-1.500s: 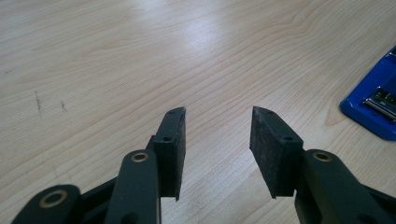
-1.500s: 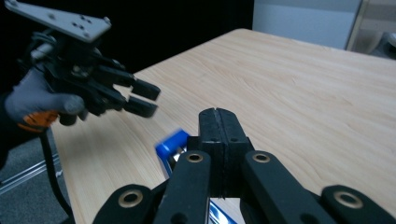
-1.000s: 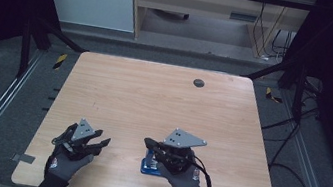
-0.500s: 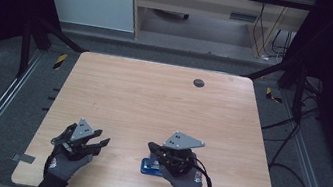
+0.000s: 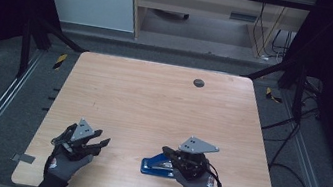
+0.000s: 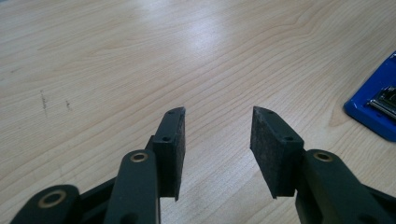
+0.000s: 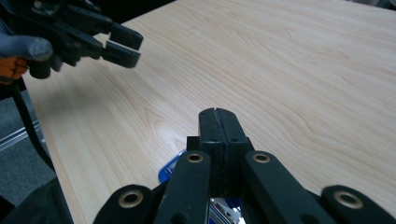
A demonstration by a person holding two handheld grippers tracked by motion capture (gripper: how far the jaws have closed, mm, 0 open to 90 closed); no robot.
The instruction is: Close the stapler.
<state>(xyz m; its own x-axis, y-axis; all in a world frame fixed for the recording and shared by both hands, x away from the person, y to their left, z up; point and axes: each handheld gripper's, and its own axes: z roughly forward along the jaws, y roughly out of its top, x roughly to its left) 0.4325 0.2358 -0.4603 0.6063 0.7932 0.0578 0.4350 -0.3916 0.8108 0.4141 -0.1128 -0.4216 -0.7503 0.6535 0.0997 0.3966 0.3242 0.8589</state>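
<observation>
I keep the L gripper (image 6: 217,140) wide open w/ nothing in it left of the blue stapler (image 5: 158,167), R gripper (image 7: 218,122) pressed closed, empty, directly above it, so I'd reopen before grabbing.

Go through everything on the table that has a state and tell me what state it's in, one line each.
left gripper: open, empty, held over bare table.
right gripper: shut, nothing between its jaws, over the blue stapler.
blue stapler: lying flat near the table's front edge, partly covered by the right gripper.
</observation>
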